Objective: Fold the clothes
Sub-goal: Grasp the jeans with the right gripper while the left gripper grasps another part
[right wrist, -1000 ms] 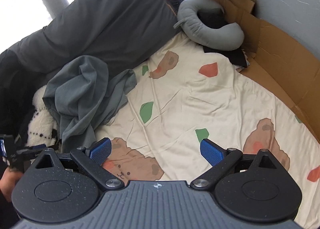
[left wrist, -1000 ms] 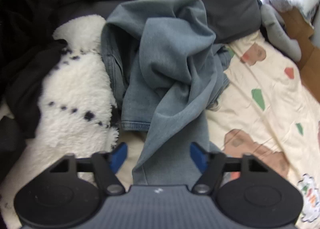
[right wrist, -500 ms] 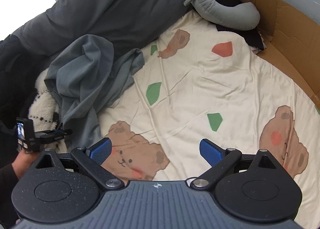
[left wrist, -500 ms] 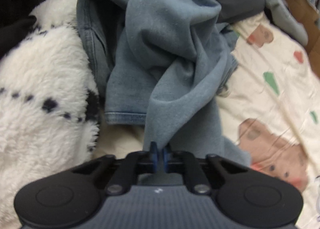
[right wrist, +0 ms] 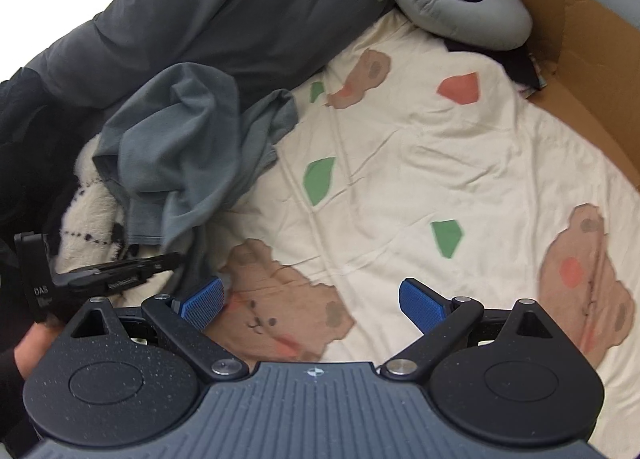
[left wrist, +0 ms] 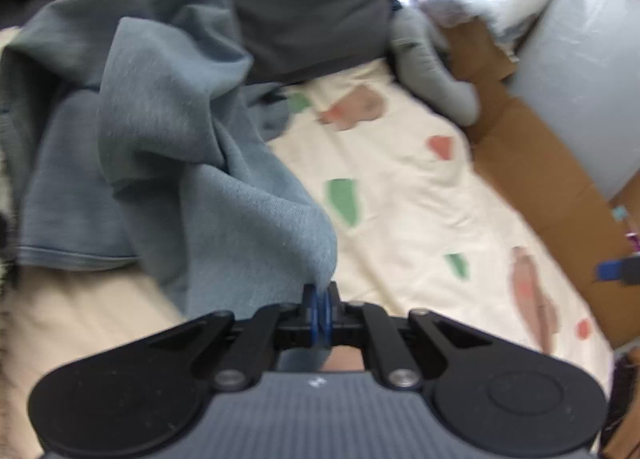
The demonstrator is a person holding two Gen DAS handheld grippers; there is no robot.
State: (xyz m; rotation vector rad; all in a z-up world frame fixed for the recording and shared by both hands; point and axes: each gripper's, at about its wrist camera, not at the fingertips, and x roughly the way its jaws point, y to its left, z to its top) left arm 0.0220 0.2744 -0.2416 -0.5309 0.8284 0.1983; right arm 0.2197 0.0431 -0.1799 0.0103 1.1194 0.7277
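Pressed together, the left gripper [left wrist: 321, 309] pinches a fold of the crumpled blue-grey cotton garment [left wrist: 168, 147], which lies on the cream bear-print bedsheet [right wrist: 400, 179]. Nearby over that sheet the right gripper [right wrist: 312, 301] gapes empty; beyond the garment lies the dark grey duvet [right wrist: 224, 11].

White "DAS" lettering on the left gripper [right wrist: 176, 259]'s black body.

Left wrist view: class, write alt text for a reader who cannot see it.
The left gripper is shut on an edge of a crumpled blue-grey garment lying on a cream bedsheet printed with bears. Cardboard borders the sheet at right.
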